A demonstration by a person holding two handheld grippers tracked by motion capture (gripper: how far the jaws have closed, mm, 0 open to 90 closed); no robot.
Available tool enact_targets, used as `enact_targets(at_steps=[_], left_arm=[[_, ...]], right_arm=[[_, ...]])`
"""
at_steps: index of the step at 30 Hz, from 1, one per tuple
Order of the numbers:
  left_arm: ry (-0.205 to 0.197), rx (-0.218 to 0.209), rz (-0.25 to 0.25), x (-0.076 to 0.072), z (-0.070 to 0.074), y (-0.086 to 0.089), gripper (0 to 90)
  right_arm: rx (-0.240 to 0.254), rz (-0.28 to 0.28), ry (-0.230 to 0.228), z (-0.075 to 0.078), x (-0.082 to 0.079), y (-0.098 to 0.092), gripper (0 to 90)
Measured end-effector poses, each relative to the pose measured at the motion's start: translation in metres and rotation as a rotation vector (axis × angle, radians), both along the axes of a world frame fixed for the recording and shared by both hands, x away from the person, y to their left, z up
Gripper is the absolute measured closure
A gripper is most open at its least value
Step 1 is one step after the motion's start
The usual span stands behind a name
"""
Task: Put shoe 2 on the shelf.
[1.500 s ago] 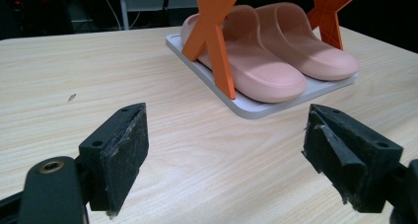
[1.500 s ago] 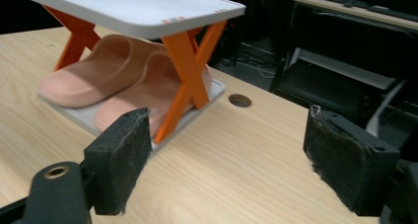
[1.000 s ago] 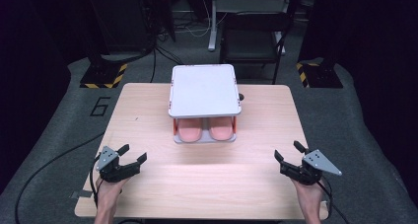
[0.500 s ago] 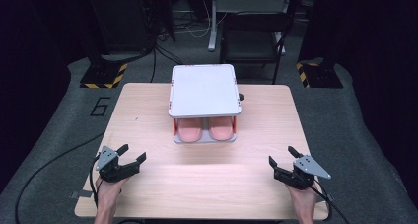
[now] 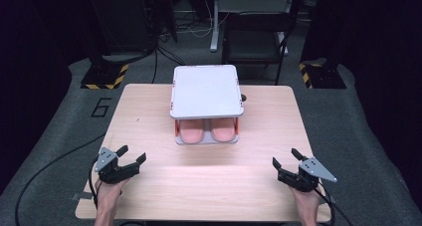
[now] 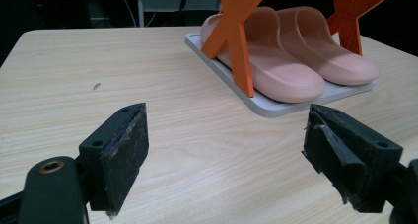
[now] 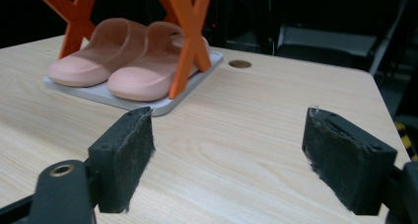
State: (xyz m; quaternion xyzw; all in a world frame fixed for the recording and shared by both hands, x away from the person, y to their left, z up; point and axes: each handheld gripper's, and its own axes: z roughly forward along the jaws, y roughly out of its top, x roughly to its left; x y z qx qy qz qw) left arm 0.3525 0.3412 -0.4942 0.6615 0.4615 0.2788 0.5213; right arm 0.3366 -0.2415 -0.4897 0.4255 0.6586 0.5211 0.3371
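A small two-level rack (image 5: 206, 90) with a white top and orange X-shaped legs (image 6: 237, 36) stands at the table's middle back. A pair of pink slippers (image 5: 208, 131) (image 6: 291, 61) (image 7: 123, 61) lies side by side on its lower white tray (image 6: 276, 105). My left gripper (image 5: 130, 155) (image 6: 224, 150) is open near the table's front left, well apart from the rack. My right gripper (image 5: 286, 158) (image 7: 226, 160) is open near the front right, jaws wide with nothing between them.
The wooden table (image 5: 209, 186) has bare surface between the grippers and the rack. A small round hole (image 7: 240, 63) sits in the tabletop beside the rack. A dark chair (image 5: 254, 42) and cables stand on the floor behind the table.
My right gripper has drawn back toward the table's front edge and shifted slightly. The left gripper has stayed in place.
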Motion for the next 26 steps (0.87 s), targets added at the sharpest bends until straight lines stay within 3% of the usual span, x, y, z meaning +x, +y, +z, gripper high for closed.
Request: enact_targets(at_steps=[3, 7, 26], left_arm=[[-0.001, -0.001, -0.001, 0.0001, 0.0001, -0.0002, 17.2], [0.002, -0.001, -0.002, 0.0006, -0.0005, -0.0009, 17.2], [0.001, -0.005, 0.005, 0.0007, -0.0003, -0.0007, 17.2]], right_arm=[[0.004, -0.023, -0.029, 0.0011, -0.0034, -0.0063, 19.0], [0.021, -0.043, -0.027, 0.0001, -0.0047, -0.0095, 19.1], [-0.022, -0.030, -0.015, -0.0029, -0.0030, -0.0037, 19.1]])
